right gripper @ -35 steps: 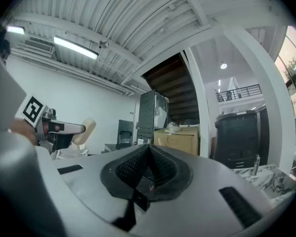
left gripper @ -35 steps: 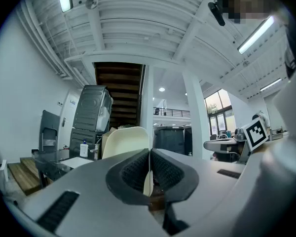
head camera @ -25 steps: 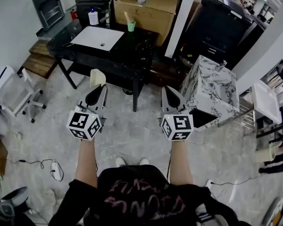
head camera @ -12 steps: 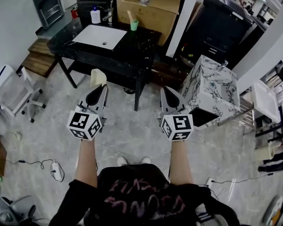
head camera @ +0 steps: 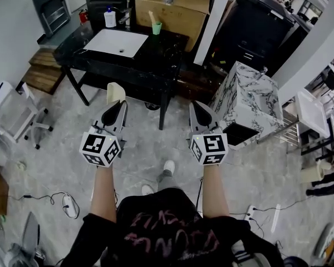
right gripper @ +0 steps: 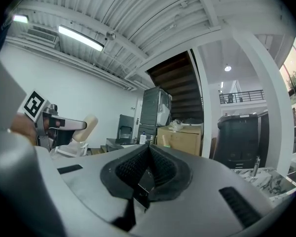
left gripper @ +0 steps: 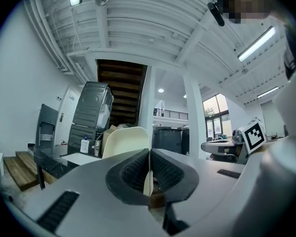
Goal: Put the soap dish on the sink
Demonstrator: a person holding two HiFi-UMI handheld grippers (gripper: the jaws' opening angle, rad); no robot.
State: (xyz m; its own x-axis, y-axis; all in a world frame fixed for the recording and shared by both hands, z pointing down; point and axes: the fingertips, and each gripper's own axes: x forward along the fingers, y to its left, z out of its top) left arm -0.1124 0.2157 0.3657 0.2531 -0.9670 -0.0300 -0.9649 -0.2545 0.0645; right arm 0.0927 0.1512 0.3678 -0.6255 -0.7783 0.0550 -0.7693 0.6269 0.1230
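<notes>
Left tongs (head camera: 116,107) pinched tight on the lower edge of the cream soap dish (head camera: 115,92), dish standing upright above the jaw tips, out over the grey floor (head camera: 156,154) and well short of the sink (head camera: 116,42). Right tongs (head camera: 202,114) closed jaw to jaw, gripping nothing. Side by side, one in each hand. On each marker cube (head camera: 99,147), black-and-white square patterns only.

Ahead, the white sink basin set in a black table (head camera: 156,60). At its far edge, a white bottle with a blue cap (head camera: 109,19), label too small to read, and a green cup (head camera: 155,29) near it. Behind these, a cardboard box (head camera: 172,4), any print illegible. Off to the right, well apart from the table, a marble-patterned cabinet (head camera: 250,102).
</notes>
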